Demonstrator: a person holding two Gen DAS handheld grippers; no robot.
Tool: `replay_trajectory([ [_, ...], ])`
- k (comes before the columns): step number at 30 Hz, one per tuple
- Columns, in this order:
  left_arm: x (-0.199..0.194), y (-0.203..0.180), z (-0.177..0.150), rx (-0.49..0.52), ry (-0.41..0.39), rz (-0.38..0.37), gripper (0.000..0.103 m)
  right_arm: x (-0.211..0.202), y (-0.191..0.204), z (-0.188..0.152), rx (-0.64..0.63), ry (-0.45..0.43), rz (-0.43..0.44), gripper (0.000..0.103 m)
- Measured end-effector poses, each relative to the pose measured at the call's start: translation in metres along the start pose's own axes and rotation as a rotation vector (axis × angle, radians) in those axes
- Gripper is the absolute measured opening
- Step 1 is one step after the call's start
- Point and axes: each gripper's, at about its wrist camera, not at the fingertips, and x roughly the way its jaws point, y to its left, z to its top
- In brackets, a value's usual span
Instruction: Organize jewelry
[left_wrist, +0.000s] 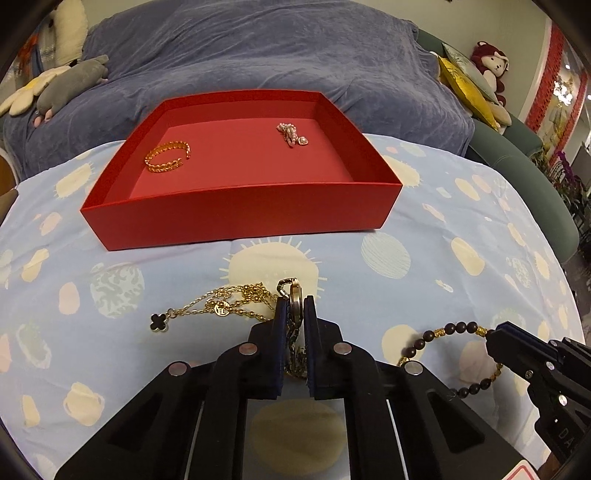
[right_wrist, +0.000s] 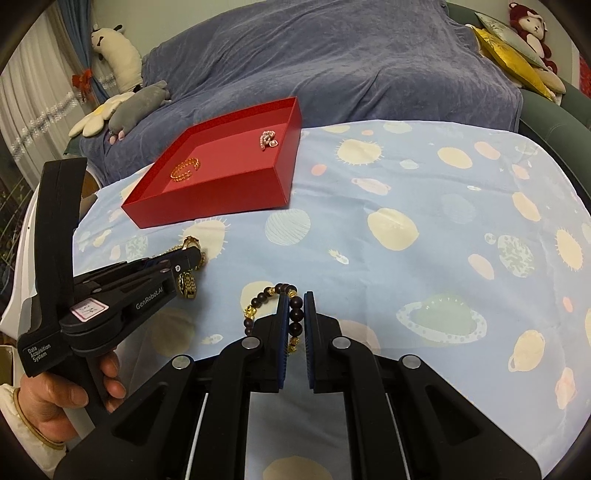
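A red tray (left_wrist: 236, 218) (right_wrist: 207, 210) stands on the blue patterned cloth and holds a gold bracelet (left_wrist: 168, 158) (right_wrist: 185, 168) and a pink pearl piece (left_wrist: 291, 134) (right_wrist: 269, 139). My left gripper (left_wrist: 295, 301) (right_wrist: 197, 256) is shut on a gold watch (left_wrist: 294, 295) (right_wrist: 187, 286), whose band hangs between the pads. A gold chain necklace (left_wrist: 229, 304) with a black clover charm lies just left of it. My right gripper (right_wrist: 296, 297) (left_wrist: 491, 338) is shut on a dark bead bracelet (right_wrist: 295, 314) (left_wrist: 458, 326) with gold beads.
A sofa under a blue-grey cover (left_wrist: 277, 55) runs behind the table, with plush toys (right_wrist: 136, 99) at its left and cushions (left_wrist: 465, 81) at its right. A hand (right_wrist: 55, 398) holds the left gripper's handle. The cloth spreads wide to the right (right_wrist: 443, 240).
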Motion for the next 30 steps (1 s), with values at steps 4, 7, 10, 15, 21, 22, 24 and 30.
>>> replay_trajectory([
  [4, -0.023, 0.006, 0.002, -0.007, -0.032, -0.016, 0.007, -0.008, 0.008, 0.007, -0.007, -0.028, 0.014, 0.007],
  [7, -0.04, 0.013, 0.001, -0.014, -0.051, -0.031, 0.007, -0.013, 0.014, 0.01, -0.011, -0.044, 0.022, 0.007],
  [10, -0.055, 0.02, 0.001, -0.019, -0.066, -0.039, 0.007, -0.018, 0.021, 0.014, -0.015, -0.058, 0.029, 0.007],
  [15, -0.08, 0.037, 0.001, -0.042, -0.09, -0.036, 0.007, -0.026, 0.032, 0.026, -0.02, -0.091, 0.04, 0.007],
  [21, -0.102, 0.058, 0.002, -0.067, -0.121, -0.015, 0.007, -0.037, 0.047, 0.039, -0.012, -0.133, 0.059, 0.007],
  [22, -0.105, 0.062, 0.002, -0.075, -0.122, -0.018, 0.007, -0.038, 0.049, 0.04, -0.01, -0.138, 0.062, 0.007],
  [24, -0.109, 0.069, 0.001, -0.09, -0.123, -0.028, 0.007, -0.04, 0.054, 0.043, -0.006, -0.145, 0.069, 0.007],
  [30, -0.109, 0.089, -0.006, -0.155, -0.093, -0.087, 0.007, -0.039, 0.069, 0.043, -0.021, -0.141, 0.078, 0.007],
])
